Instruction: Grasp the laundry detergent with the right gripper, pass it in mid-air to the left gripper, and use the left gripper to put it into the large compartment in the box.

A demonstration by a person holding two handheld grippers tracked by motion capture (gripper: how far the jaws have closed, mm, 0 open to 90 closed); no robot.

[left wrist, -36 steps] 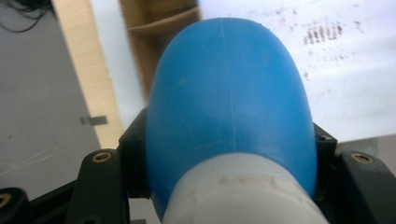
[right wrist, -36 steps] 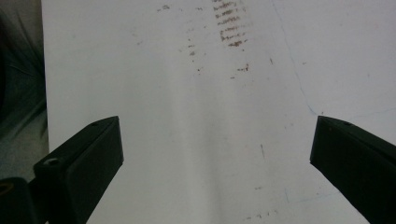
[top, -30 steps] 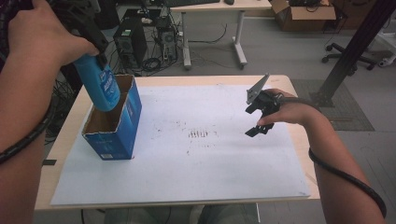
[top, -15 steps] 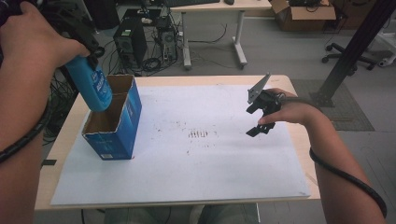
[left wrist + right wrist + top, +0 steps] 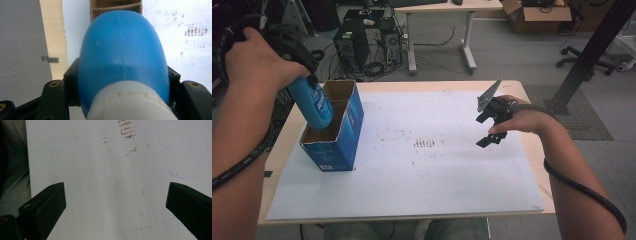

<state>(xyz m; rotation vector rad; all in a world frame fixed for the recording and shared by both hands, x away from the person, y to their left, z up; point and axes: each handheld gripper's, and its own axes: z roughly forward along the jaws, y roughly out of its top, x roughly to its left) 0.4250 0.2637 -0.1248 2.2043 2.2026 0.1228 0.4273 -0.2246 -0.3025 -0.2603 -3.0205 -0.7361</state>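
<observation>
A blue bottle [image 5: 315,103] with a white cap is clamped at its neck by my left gripper [image 5: 300,79], which is shut on it. The bottle tilts, and its lower end dips past the rim of an open blue cardboard box [image 5: 338,147] at the table's left. In the left gripper view the blue bottle [image 5: 122,55] bulges between the jaws of my left gripper [image 5: 122,83], with the box's brown inside [image 5: 115,6] beyond it. My right gripper [image 5: 485,130] hovers open over the right of the white sheet [image 5: 422,185], holding nothing. In its own view my right gripper [image 5: 115,202] stands wide above bare paper.
Brown smudges [image 5: 427,144] mark the middle of the sheet. The wooden table edge [image 5: 282,145] runs left of the box. Beyond the table stand computer towers [image 5: 347,42], a desk [image 5: 467,30], a black post [image 5: 592,55] and an office chair [image 5: 612,50].
My left hand has brought the bottle down and slightly left, so its bottom now sits inside the box. The right gripper has kept still.
</observation>
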